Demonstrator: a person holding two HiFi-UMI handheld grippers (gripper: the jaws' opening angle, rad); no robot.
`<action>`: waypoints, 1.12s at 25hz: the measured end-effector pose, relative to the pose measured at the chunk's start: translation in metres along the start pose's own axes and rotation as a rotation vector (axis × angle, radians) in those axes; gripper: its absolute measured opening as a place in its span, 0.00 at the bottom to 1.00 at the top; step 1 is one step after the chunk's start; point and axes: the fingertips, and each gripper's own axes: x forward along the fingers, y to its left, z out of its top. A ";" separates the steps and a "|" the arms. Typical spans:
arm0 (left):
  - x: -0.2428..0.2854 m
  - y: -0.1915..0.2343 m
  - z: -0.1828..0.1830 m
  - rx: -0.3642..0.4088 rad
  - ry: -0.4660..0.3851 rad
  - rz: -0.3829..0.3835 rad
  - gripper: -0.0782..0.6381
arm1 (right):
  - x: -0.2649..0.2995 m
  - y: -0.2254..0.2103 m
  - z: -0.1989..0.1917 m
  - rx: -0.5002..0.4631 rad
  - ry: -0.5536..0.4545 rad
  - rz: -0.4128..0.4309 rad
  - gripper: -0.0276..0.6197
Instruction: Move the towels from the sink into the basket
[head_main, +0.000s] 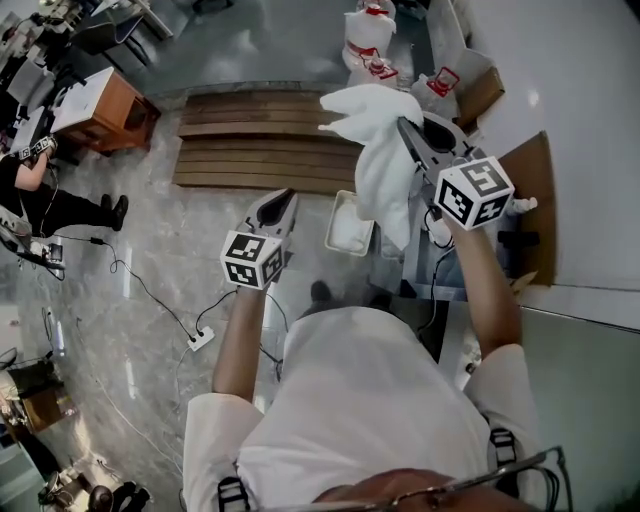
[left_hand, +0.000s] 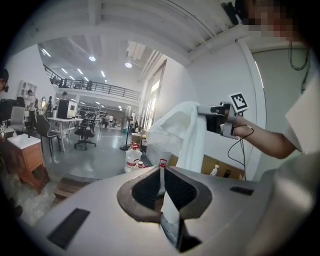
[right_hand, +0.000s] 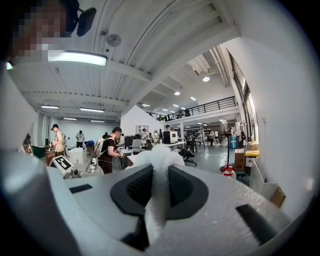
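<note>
Right gripper (head_main: 405, 125) was clamped tight on the white towel (head_main: 385, 170), cloth squeezed between its pads! The towel dangled in mid-air, its tail hanging over the right edge of the white basket (head_main: 336, 228) on the floor. Left gripper (head_main: 283, 200) hung alongside, jaws nearly together and carrying nothing.

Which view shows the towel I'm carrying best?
Head view: the whole white towel hangs from the right tongs. The left gripper view shows it from the side, with its lower end hidden. The right gripper view shows only a pinched fold.
</note>
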 end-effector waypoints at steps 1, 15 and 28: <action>-0.001 0.004 -0.002 -0.003 0.003 0.001 0.15 | 0.005 0.003 -0.004 0.001 0.005 0.003 0.11; 0.022 0.045 -0.052 -0.072 0.087 -0.016 0.15 | 0.046 -0.006 -0.123 0.094 0.186 -0.039 0.11; 0.121 0.066 -0.223 -0.183 0.253 -0.051 0.15 | 0.085 -0.032 -0.409 0.297 0.417 -0.155 0.11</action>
